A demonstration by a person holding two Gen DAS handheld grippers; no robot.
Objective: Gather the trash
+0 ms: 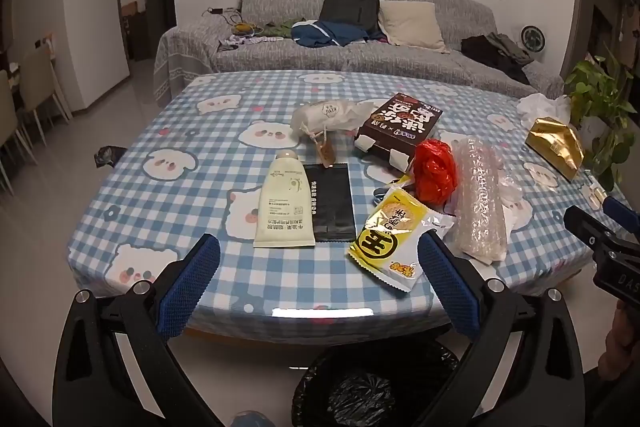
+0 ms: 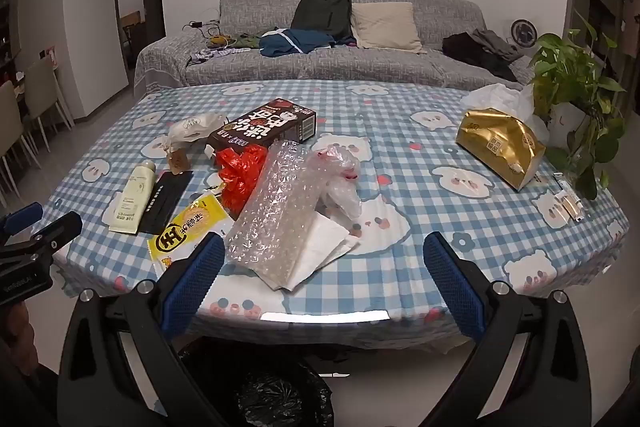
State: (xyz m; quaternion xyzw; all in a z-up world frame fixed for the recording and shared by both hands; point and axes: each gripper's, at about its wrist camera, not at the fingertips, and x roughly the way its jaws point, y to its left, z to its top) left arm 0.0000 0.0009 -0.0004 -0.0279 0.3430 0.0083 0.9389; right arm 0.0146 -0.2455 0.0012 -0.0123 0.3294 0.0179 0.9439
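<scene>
Plainly, trash litters the counter [image 1: 160, 195] ahead of both tongs.

Just past the left tongs [image 1: 320, 263], spread and holding nothing, lie a cream tube [image 1: 285, 205], a black sachet [image 1: 333, 202] touching it, and a yellow snack wrapper [image 1: 394, 241] by the right finger. Beyond the right tongs [image 2: 325, 263], likewise spread and empty, a bubble-wrap roll [image 2: 272, 215] rests on white paper [image 2: 326, 247], with a red bag [image 2: 240, 175] and brown box [image 2: 264, 129] farther off. Below both tongs sits a black-lined bin [image 1: 376, 387].
</scene>
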